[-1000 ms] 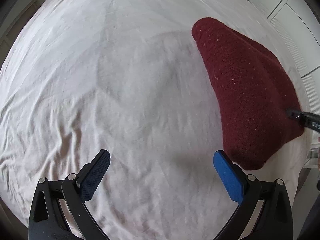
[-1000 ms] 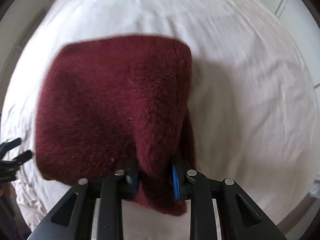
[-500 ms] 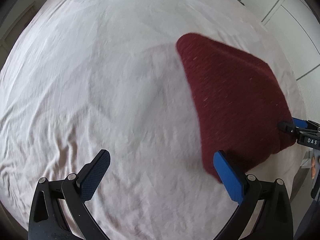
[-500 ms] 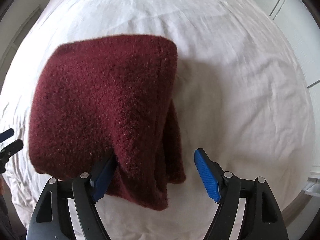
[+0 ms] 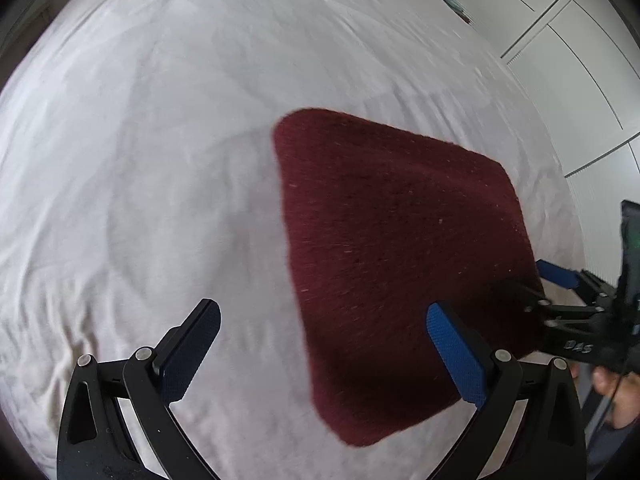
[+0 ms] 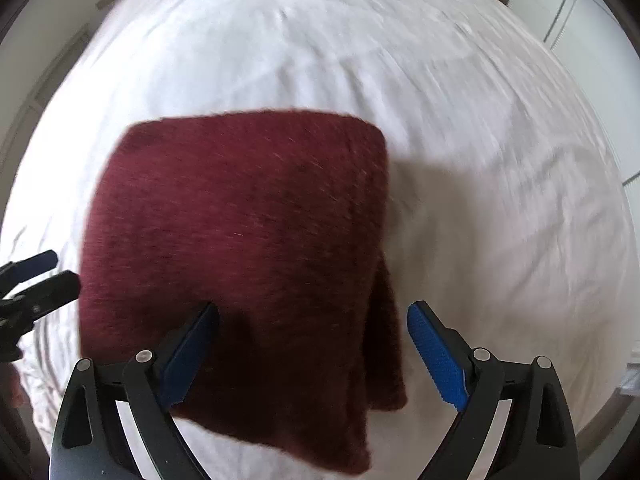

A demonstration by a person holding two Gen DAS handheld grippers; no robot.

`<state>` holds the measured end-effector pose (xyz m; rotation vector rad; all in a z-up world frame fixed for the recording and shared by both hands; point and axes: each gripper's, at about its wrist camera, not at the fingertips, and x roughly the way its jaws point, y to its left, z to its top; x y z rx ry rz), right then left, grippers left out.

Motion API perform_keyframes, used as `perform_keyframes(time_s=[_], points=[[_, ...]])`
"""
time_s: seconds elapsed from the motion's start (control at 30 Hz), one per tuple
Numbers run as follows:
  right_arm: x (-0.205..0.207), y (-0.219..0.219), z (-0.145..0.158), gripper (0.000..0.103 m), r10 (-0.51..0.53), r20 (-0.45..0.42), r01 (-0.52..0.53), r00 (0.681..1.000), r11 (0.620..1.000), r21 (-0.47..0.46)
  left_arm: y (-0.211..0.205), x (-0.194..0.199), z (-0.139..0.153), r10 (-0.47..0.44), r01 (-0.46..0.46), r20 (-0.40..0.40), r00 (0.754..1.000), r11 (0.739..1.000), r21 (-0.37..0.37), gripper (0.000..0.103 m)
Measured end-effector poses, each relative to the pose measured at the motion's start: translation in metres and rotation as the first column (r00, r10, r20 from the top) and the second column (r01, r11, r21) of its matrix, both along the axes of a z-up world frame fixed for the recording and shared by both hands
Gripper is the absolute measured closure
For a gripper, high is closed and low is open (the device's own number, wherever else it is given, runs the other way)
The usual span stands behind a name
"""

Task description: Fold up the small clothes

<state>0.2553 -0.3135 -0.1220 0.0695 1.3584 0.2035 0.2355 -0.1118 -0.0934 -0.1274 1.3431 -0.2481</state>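
Lying: folded dark red knit cloth point(image 6: 240, 240) flat on the white bed sheet point(image 6: 460, 140), one loose flap at its near right corner.
Right tool point(image 6: 312, 344): released; its jaws have just been opening and now stand wide, the cloth's near edge between them, the pads not pressing it.
Left tool point(image 5: 324, 356): spread wide, grasping nothing, right finger point(image 5: 456, 352) over the cloth's edge, left finger over bare sheet.

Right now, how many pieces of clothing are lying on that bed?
1: a dark red knitted garment, folded, on the white sheet, below the open right gripper. Anything beyond the bed's edges is hidden.
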Motion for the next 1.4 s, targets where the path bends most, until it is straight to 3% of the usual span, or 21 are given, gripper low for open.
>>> perform_keyframes(time_s=[0.1, 0.37, 0.57, 0.63, 0.73, 0.8, 0.87, 0.9, 1.1, 1.27, 1.4], points=[[0.002, -0.011, -0.019, 0.002, -0.022, -0.006, 0.022, 1.0, 0.999, 0.032, -0.012, 0.004, -0.016, -0.013, 0.014, -0.031, 0.999, 1.0, 0.015, 0.001], [0.0, -0.029, -0.047, 0.001, -0.015, -0.001, 0.015, 1.0, 0.993, 0.115, -0.018, 0.003, -0.057, 0.008, -0.007, -0.075, 0.997, 1.0, 0.013, 0.001], [0.0, -0.028, -0.062, 0.002, -0.024, -0.021, 0.027, 1.0, 0.986, 0.165, -0.027, 0.002, -0.065, -0.006, 0.01, -0.055, 0.998, 0.998, 0.066, 0.0], [0.0, -0.03, -0.064, 0.008, -0.026, -0.039, 0.034, 0.999, 0.978, 0.204, -0.03, 0.004, -0.069, -0.013, 0.017, -0.059, 0.998, 0.998, 0.068, 0.0], [0.001, -0.029, -0.064, 0.031, -0.008, -0.041, 0.019, 0.999, 0.963, 0.269, -0.032, 0.009, -0.075, -0.019, 0.022, -0.057, 0.998, 0.998, 0.051, 0.003], [0.0, -0.025, -0.06, 0.039, 0.014, -0.037, -0.004, 0.999, 0.966, 0.26, -0.032, 0.006, -0.079, -0.023, 0.024, -0.06, 0.998, 1.0, 0.019, 0.01], [-0.001, -0.021, -0.057, 0.045, 0.029, -0.043, -0.018, 0.999, 0.967, 0.256, -0.03, 0.005, -0.079, -0.034, 0.032, -0.07, 0.997, 0.999, -0.033, 0.03], [-0.001, -0.019, -0.055, 0.048, 0.034, -0.043, -0.022, 0.999, 0.967, 0.253, -0.029, 0.006, -0.08, -0.04, 0.038, -0.071, 0.997, 0.999, -0.039, 0.031], [-0.009, -0.002, -0.034, 0.067, 0.043, 0.001, -0.042, 0.999, 0.98, 0.197, -0.041, 0.004, -0.068, -0.106, 0.106, -0.032, 0.994, 0.994, -0.021, 0.056], [-0.021, 0.002, 0.006, 0.071, 0.031, 0.067, -0.044, 0.997, 0.977, 0.207, -0.039, -0.009, -0.033, -0.168, 0.169, 0.028, 0.985, 0.985, -0.03, 0.061], [-0.027, 0.019, 0.044, 0.072, 0.056, 0.132, -0.083, 0.99, 0.974, 0.208, -0.013, -0.015, -0.003, -0.178, 0.184, 0.088, 0.98, 0.981, -0.058, 0.061]])
